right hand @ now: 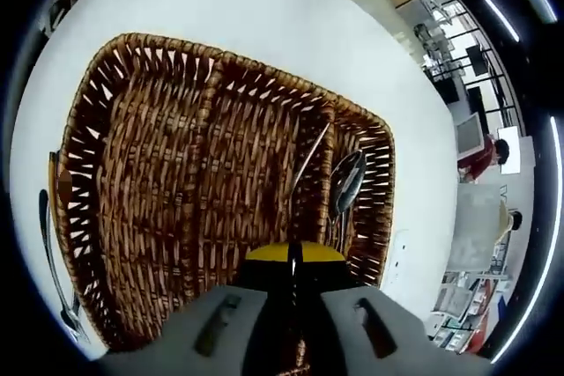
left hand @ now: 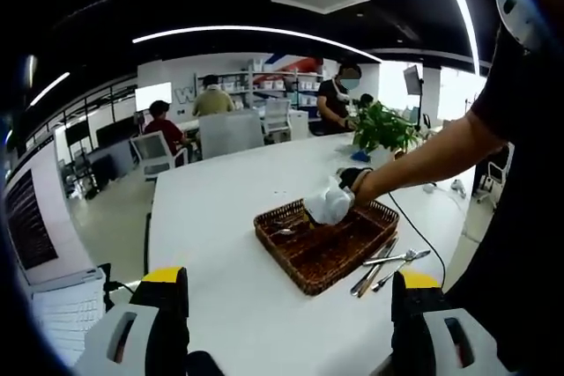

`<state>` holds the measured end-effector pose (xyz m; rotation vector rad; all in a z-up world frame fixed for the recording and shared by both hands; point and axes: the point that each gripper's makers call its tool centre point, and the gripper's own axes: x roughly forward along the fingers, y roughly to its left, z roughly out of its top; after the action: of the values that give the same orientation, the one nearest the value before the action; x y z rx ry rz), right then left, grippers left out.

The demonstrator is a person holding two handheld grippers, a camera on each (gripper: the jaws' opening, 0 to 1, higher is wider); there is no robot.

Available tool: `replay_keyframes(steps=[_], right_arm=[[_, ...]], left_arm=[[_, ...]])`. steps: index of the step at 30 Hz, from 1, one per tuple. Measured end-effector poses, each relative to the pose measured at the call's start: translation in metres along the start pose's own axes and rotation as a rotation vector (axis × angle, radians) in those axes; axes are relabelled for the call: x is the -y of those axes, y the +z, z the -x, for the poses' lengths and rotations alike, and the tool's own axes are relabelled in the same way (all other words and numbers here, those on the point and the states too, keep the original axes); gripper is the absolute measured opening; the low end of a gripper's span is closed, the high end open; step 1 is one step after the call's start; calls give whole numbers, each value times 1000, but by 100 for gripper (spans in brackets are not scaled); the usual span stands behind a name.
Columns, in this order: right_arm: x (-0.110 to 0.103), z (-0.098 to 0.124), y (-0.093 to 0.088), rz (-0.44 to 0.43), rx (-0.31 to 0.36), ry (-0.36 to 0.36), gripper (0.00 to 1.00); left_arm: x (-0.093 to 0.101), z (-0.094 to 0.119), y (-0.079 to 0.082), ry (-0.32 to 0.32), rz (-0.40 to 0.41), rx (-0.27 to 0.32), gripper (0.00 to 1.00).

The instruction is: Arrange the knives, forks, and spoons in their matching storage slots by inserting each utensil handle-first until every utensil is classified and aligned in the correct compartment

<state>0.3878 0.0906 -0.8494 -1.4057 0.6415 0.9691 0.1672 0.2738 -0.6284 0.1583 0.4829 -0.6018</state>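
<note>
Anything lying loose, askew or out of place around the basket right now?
Yes. Several silver utensils lie loose on the white table beside the brown wicker basket, crossed over one another and not yet sorted. Inside the basket, spoons already sit in one end compartment. Nothing looks spilled or damaged.

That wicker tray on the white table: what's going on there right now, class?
A person is sorting cutlery into the wicker tray. The right tongs are shut over the tray's right-hand compartment, gripping a thin utensil beside the spoons already lying there. The left tongs hover open, holding nothing. More loose cutlery waits on the white table beside the tray.
</note>
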Motion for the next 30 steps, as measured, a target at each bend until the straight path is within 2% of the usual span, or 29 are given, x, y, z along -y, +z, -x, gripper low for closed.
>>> replay_keyframes(steps=[8, 11, 12, 23, 27, 28, 30], right_arm=[[-4, -8, 1, 33, -4, -4, 0], [-10, -13, -5, 12, -24, 26, 0], [-9, -14, -5, -5, -16, 21, 0], [-14, -13, 1, 62, 43, 2, 0], [-11, -9, 7, 72, 87, -23, 4], [-9, -6, 8, 49, 97, -23, 7], [-5, -1, 11, 24, 119, -26, 5]], left_arm=[[-4, 2, 0, 9, 4, 4, 100], [-3, 1, 1, 7, 2, 3, 100], [-3, 1, 1, 7, 3, 3, 100], [1, 0, -3, 3, 8, -1, 100], [2, 0, -1, 0, 5, 3, 100], [2, 0, 0, 0, 4, 5, 100], [3, -1, 1, -2, 1, 6, 100]])
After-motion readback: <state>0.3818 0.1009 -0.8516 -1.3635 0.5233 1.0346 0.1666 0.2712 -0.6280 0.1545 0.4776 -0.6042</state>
